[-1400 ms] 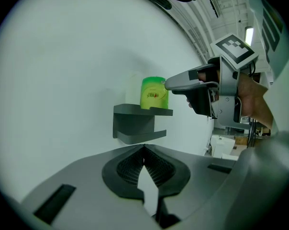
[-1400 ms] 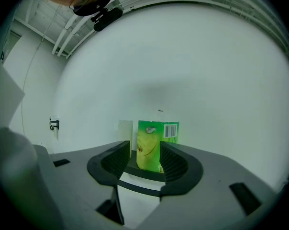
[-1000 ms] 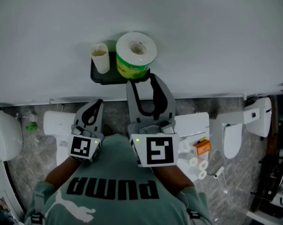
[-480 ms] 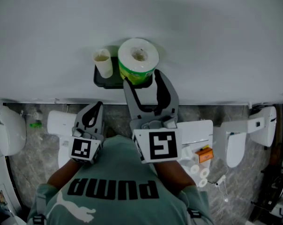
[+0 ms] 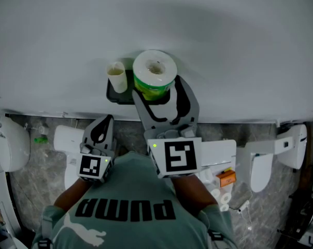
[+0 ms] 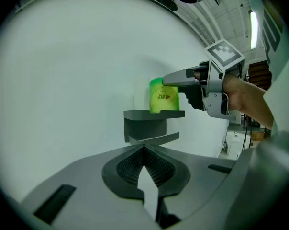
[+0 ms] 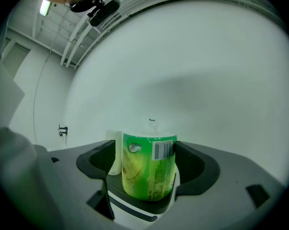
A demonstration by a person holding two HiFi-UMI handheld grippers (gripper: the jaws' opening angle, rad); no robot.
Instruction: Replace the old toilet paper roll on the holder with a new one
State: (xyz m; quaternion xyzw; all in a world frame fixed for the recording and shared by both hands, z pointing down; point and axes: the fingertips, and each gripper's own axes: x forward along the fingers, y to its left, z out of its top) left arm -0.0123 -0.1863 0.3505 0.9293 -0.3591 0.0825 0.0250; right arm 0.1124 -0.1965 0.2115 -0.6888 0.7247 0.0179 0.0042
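The green-wrapped new toilet paper roll stood upright on the dark grey wall-mounted holder shelf, just beside a small off-white bare tube; the right gripper had just been opening, its jaws wide either side of the roll. The left gripper was held back from the shelf; jaws together, nothing between them.

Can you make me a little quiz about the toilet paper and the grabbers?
1. True or false: the left hand-held gripper holds the green-wrapped roll.
2. What stands beside it on the dark shelf? A small pale roll; B bottle; C sponge.
3. Fill in: the right hand-held gripper has its jaws ___ the green-wrapped roll.
Key: 1 false. 2 A. 3 around; they have just been opening, roll between them.
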